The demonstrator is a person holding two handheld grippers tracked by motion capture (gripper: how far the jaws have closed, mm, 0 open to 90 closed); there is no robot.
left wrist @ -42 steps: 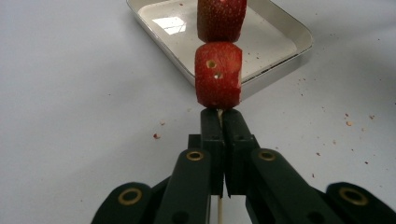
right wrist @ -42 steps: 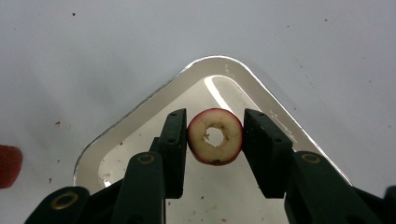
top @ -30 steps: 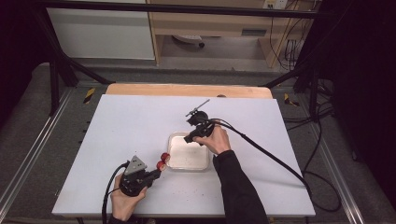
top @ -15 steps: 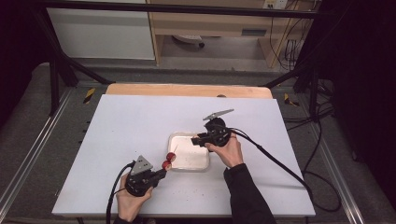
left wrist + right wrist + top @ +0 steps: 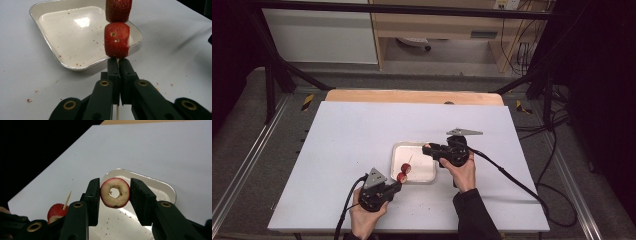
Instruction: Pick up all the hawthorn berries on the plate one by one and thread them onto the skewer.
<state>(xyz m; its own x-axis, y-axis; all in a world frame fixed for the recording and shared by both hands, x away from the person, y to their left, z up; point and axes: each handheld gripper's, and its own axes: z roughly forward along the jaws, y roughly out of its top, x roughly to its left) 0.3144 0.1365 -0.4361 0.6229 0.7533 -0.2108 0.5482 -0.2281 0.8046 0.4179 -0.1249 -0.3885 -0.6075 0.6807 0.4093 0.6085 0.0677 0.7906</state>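
Two strawberry pieces (image 5: 116,40) sit threaded on a thin wooden skewer (image 5: 117,113), and the left tongs (image 5: 398,183) are clenched tight on the bare stick just below the lower piece, at the near edge of the white tray (image 5: 418,176). That is the place to hold it: the fruit is soft and wet and would bruise or slide, while the stick is stiff but thin, likely to snap if bent. Just beyond, over the tray's far right corner, the right tongs (image 5: 115,192) grip a cored apple ring (image 5: 115,192) by its red rim, light and probably brittle across its thin band. The right gripper view shows the ring's open hole and the skewer's point (image 5: 67,197); the left gripper view shows juice specks on the tray floor and crumbs on the desk (image 5: 172,37). The high view alone gives the gap between ring and skewer tip.
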